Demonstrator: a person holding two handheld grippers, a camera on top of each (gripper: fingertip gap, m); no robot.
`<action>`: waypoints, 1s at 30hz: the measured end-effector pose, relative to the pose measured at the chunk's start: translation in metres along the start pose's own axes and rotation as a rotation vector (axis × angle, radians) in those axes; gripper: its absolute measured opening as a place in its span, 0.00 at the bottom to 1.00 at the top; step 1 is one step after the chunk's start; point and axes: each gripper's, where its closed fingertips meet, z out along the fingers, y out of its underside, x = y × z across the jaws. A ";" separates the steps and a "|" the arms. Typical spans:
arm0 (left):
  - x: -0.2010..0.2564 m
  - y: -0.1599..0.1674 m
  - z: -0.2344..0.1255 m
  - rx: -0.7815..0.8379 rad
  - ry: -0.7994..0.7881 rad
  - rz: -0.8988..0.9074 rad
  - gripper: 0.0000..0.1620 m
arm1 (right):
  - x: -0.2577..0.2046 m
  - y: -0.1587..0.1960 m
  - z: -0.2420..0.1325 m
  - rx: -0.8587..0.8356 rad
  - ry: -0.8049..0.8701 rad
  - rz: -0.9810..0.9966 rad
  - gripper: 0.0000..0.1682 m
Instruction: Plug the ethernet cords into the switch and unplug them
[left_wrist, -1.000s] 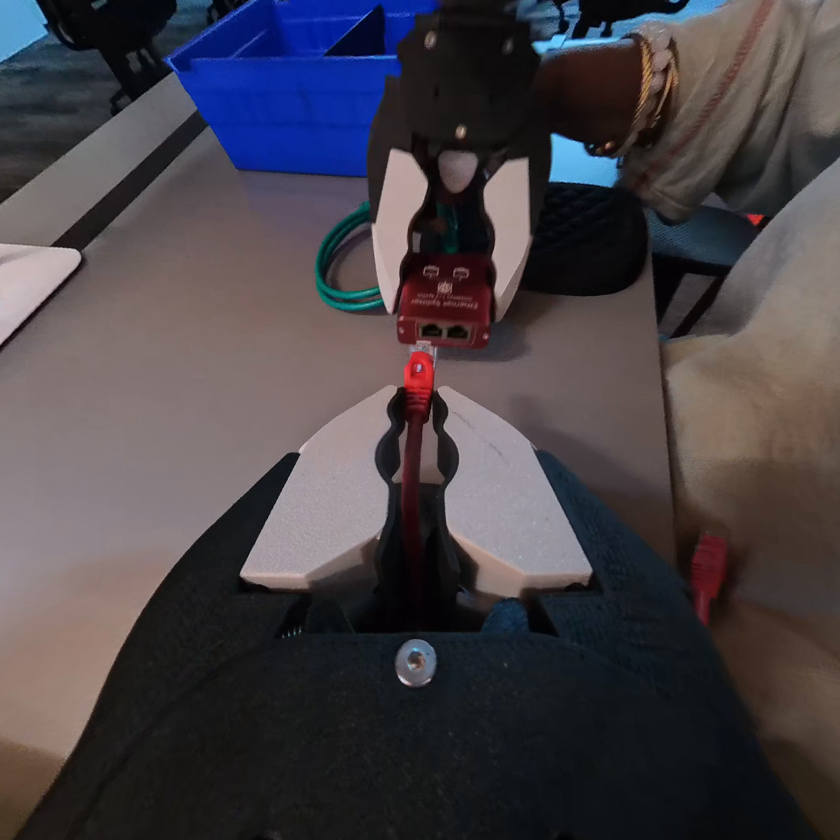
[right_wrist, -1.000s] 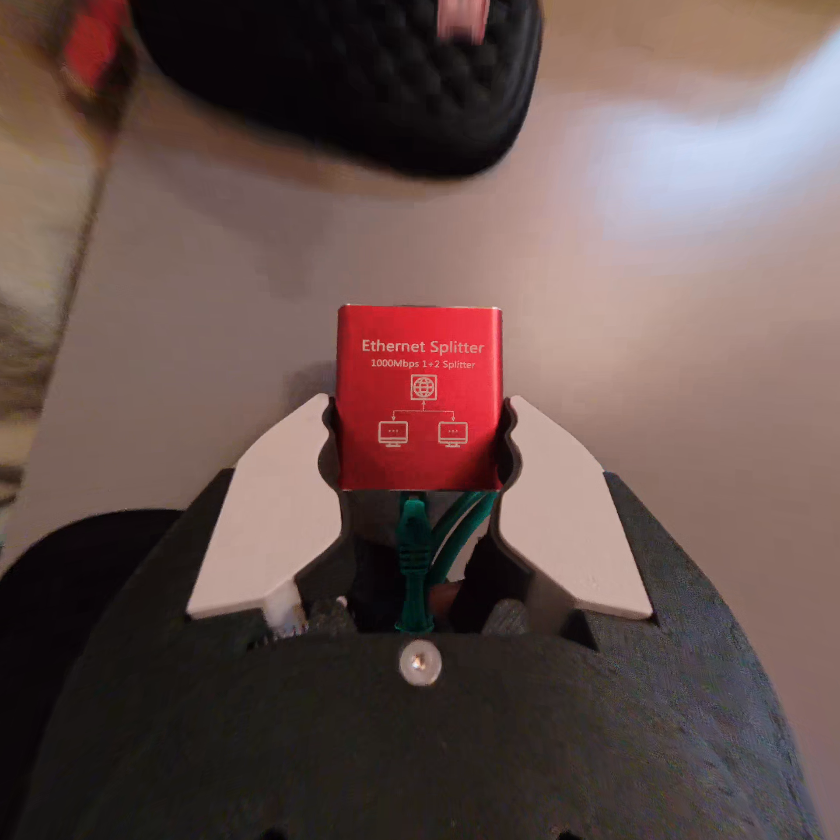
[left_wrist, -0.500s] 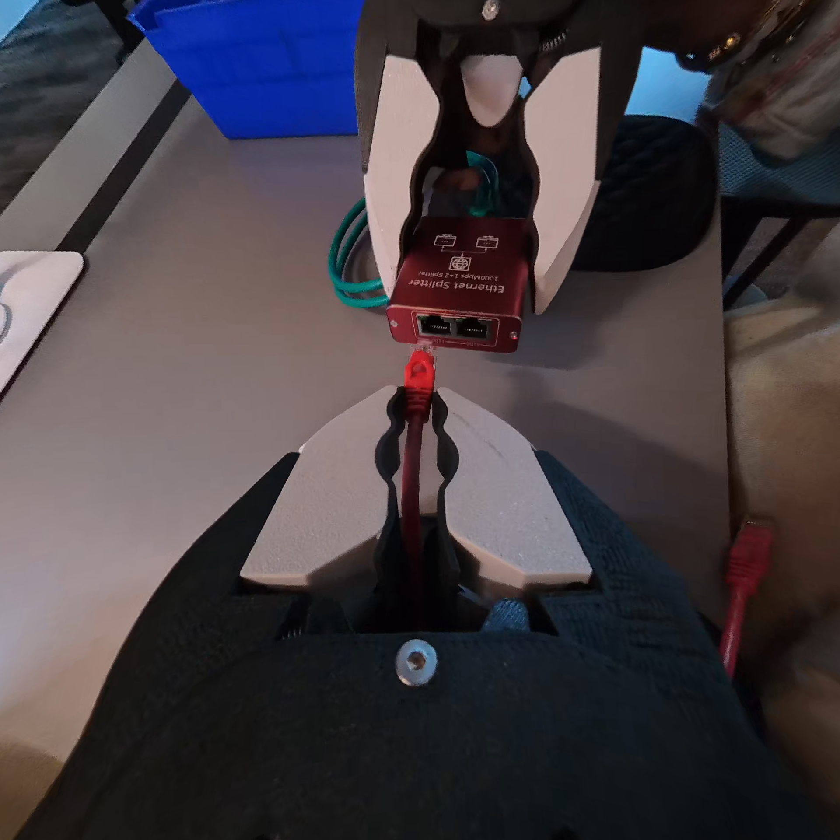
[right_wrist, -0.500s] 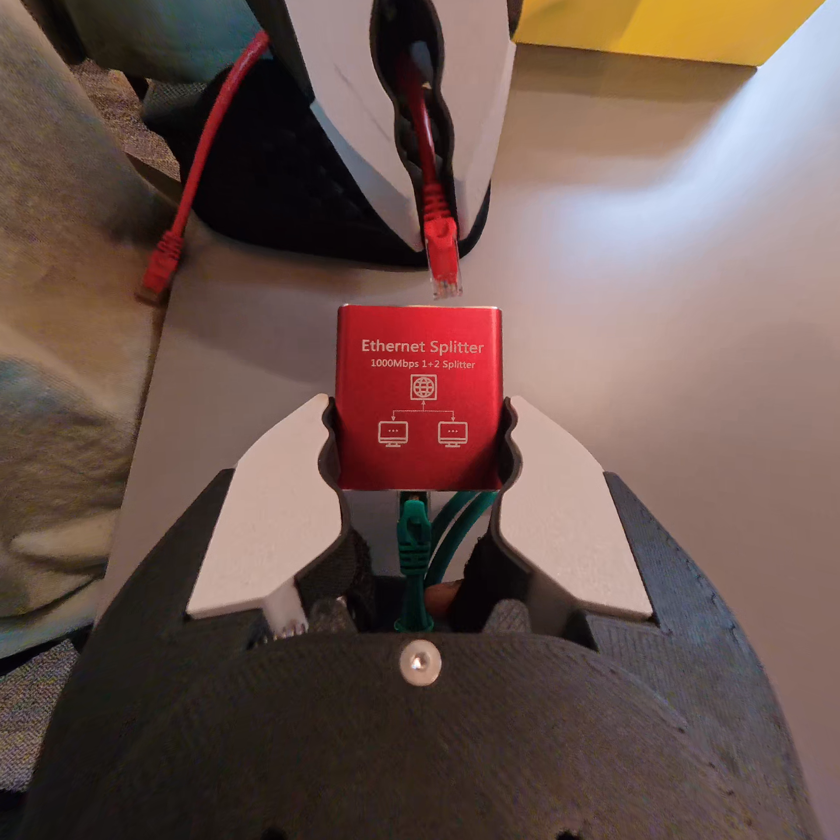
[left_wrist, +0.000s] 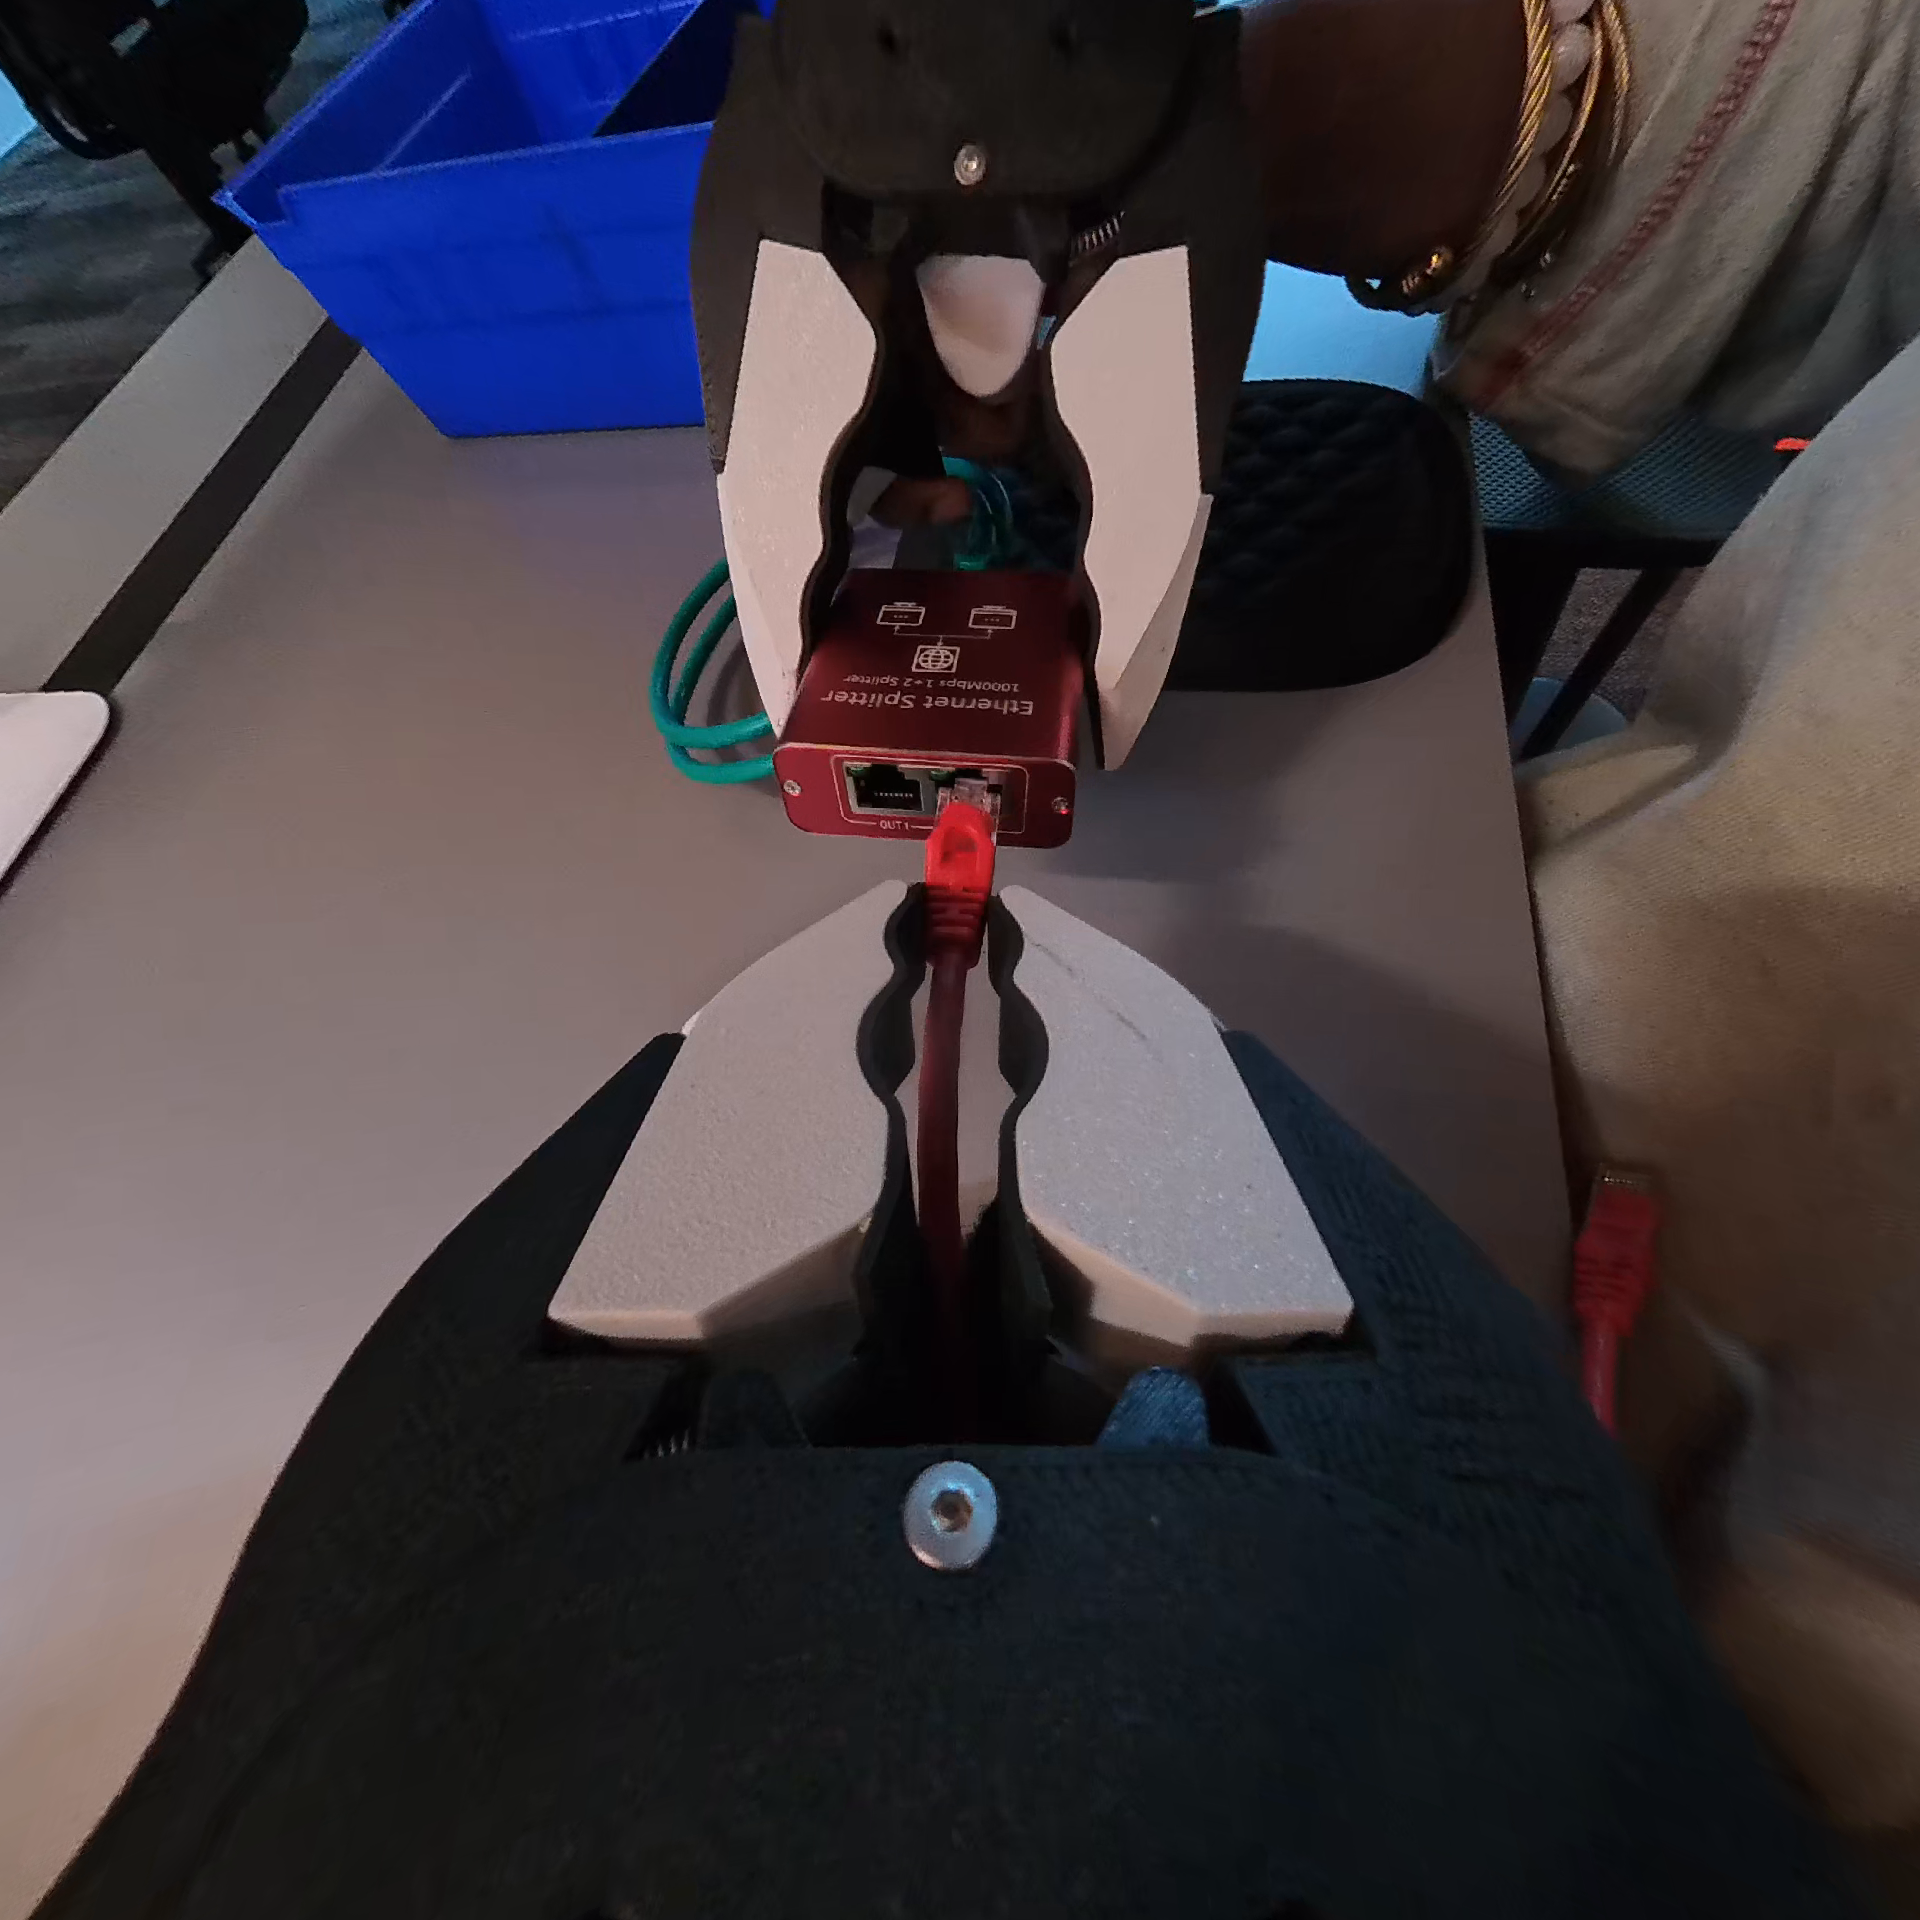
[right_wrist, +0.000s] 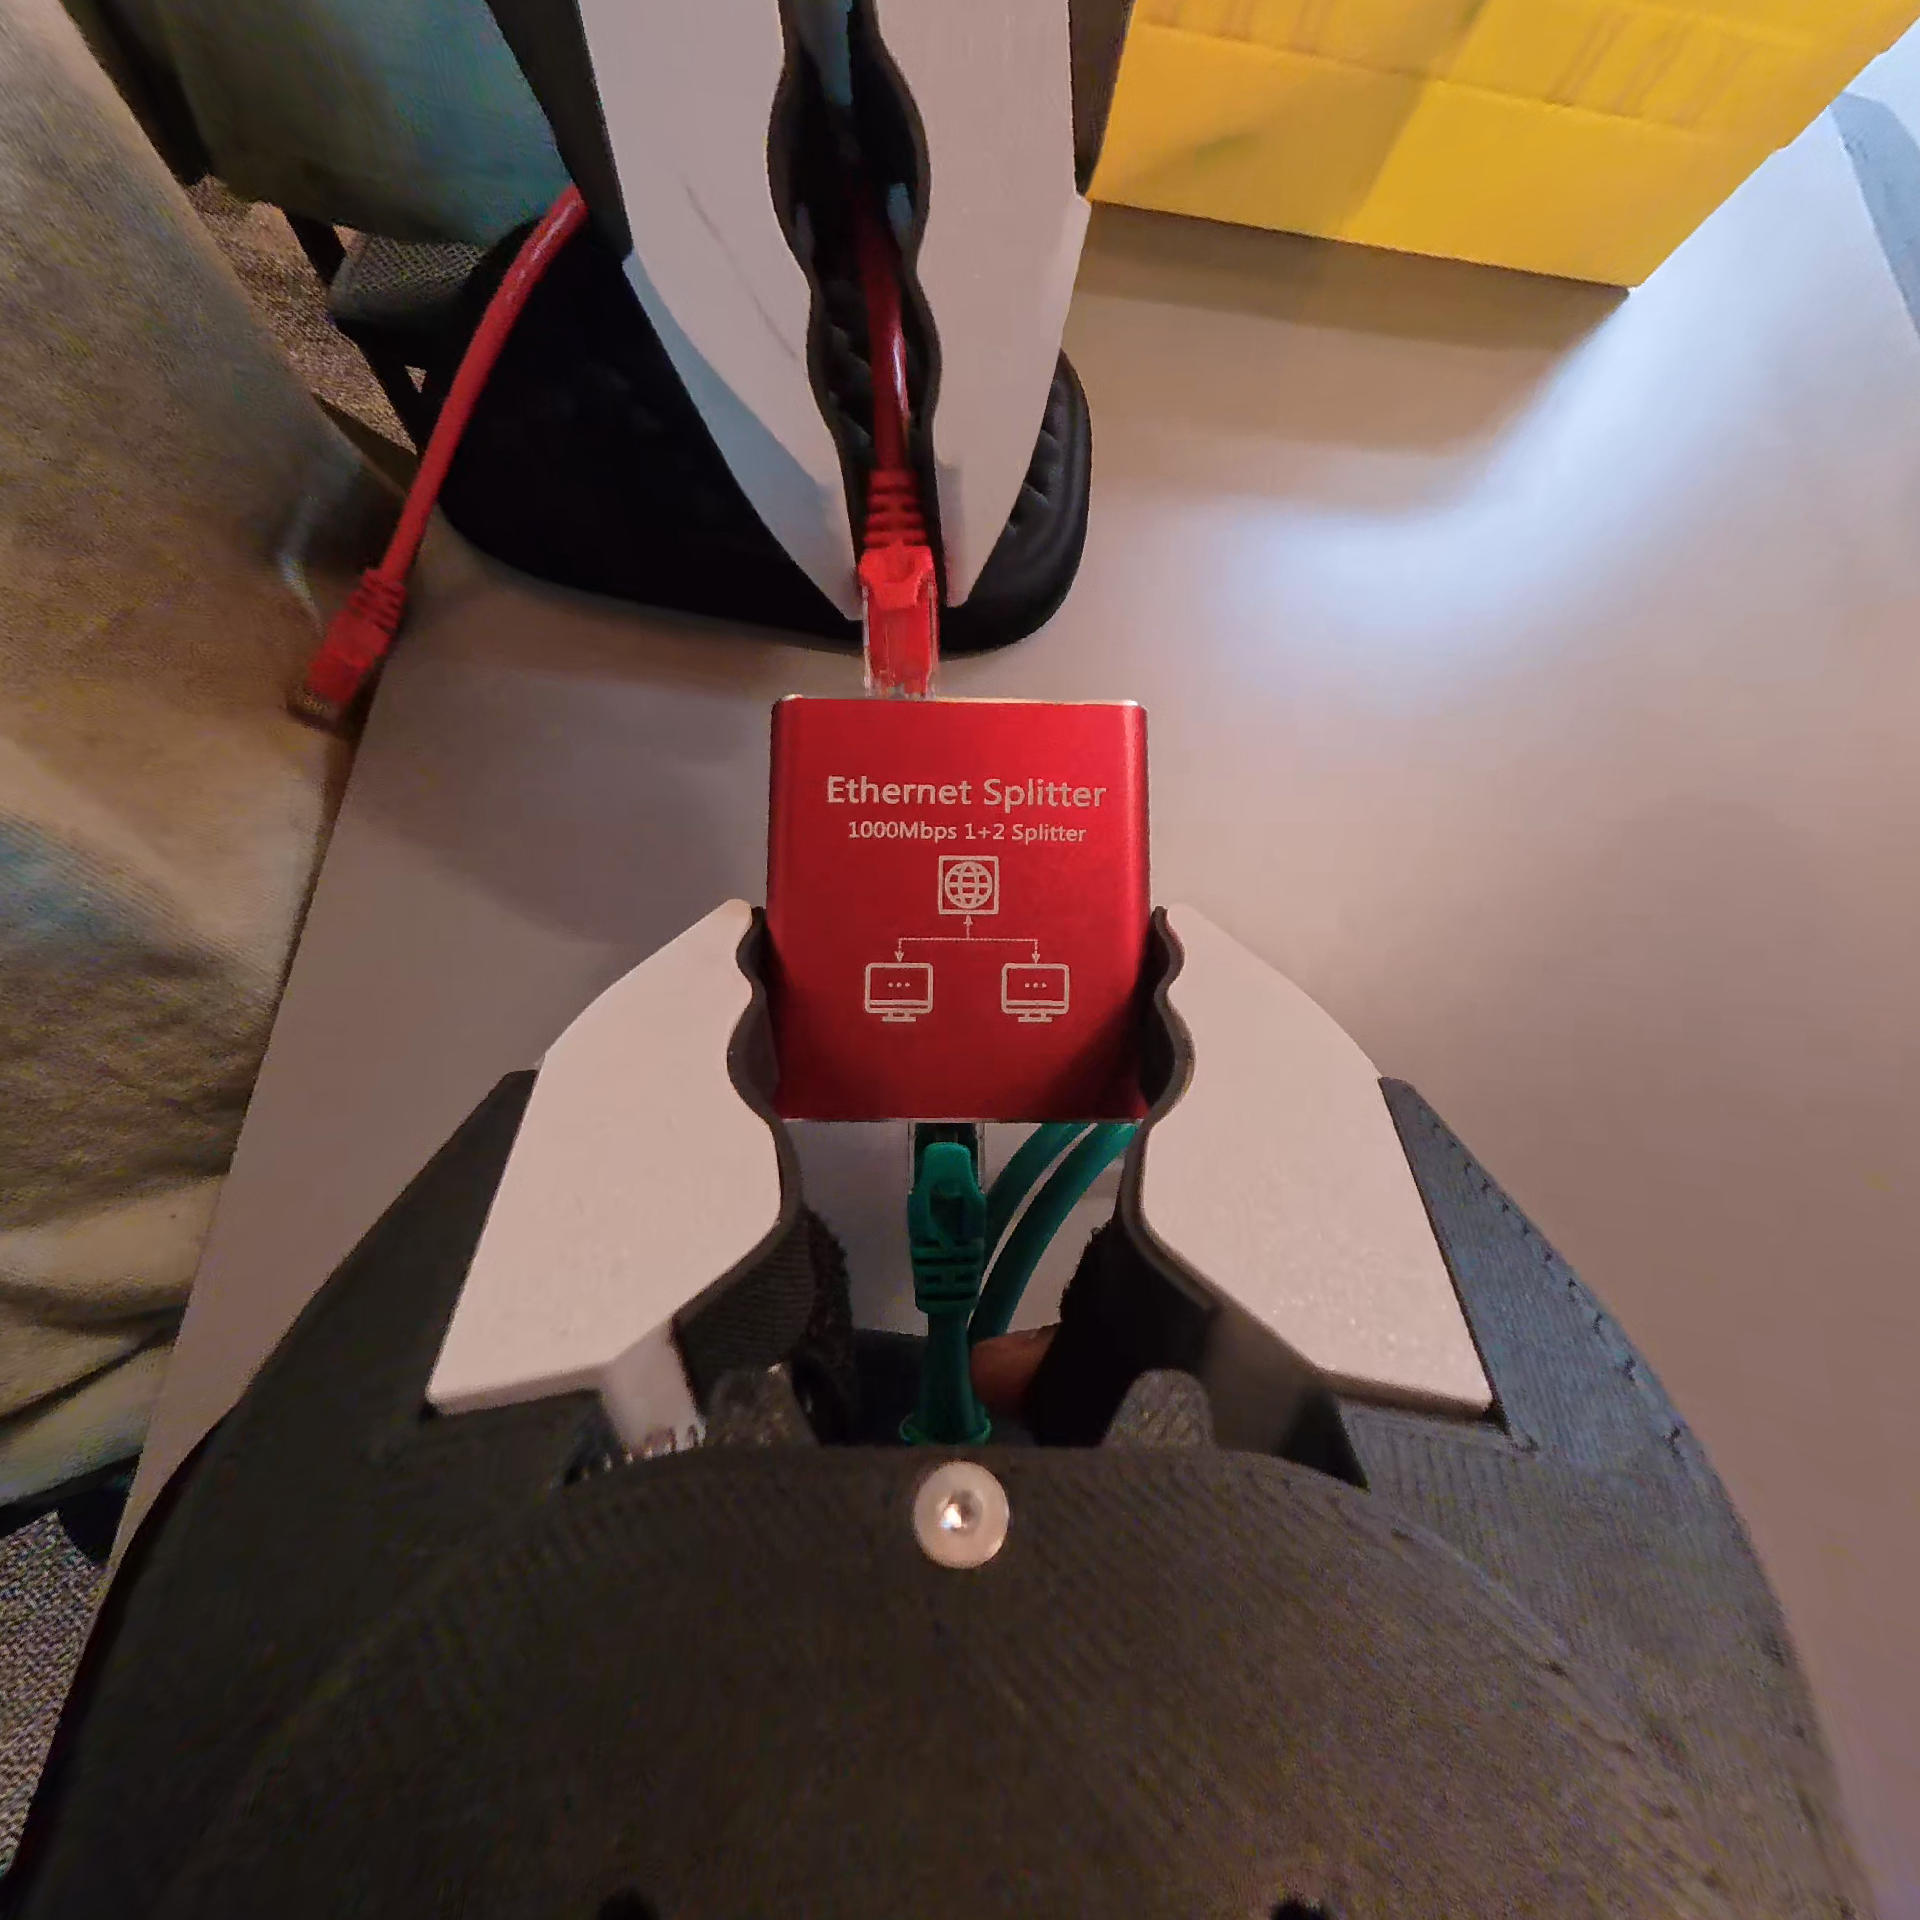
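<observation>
My left gripper (left_wrist: 954, 902) is shut on a red ethernet cord (left_wrist: 943, 1049); its red plug (left_wrist: 961, 847) has its clear tip inside the right-hand port of the small red switch box (left_wrist: 935, 691). The left-hand port (left_wrist: 885, 798) is open. My right gripper (right_wrist: 961, 920) is shut on the red switch box (right_wrist: 961, 904) and holds it just above the grey table (left_wrist: 364, 935). A green cord (right_wrist: 945, 1236) is plugged into the box's back end. The left gripper (right_wrist: 899, 582) also shows in the right wrist view, the right gripper (left_wrist: 951, 717) in the left wrist view.
The red cord's other plug (left_wrist: 1610, 1247) hangs at the table's right edge beside a person's clothed lap (left_wrist: 1745, 935). Green cord loops (left_wrist: 691, 686) lie on the table. A blue bin (left_wrist: 488, 239) stands at the back, a black pad (left_wrist: 1320, 530) beside it, a yellow box (right_wrist: 1455, 114) opposite. One gripper's finger ends stand about 6 cm off the other's.
The two grippers have closed the gap. The red plug, just short of the box and aimed at the left port before, now has its tip in the right-hand port.
</observation>
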 end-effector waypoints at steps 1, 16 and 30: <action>0.000 0.000 0.000 0.003 0.000 0.001 0.07 | 0.000 0.000 0.000 -0.003 0.001 -0.006 0.41; 0.003 -0.009 0.007 0.027 0.027 0.049 0.07 | 0.000 -0.003 -0.001 -0.027 0.045 -0.045 0.41; -0.053 -0.016 -0.027 0.050 -0.220 -0.043 0.44 | 0.016 0.029 -0.006 -0.207 0.101 -0.007 0.41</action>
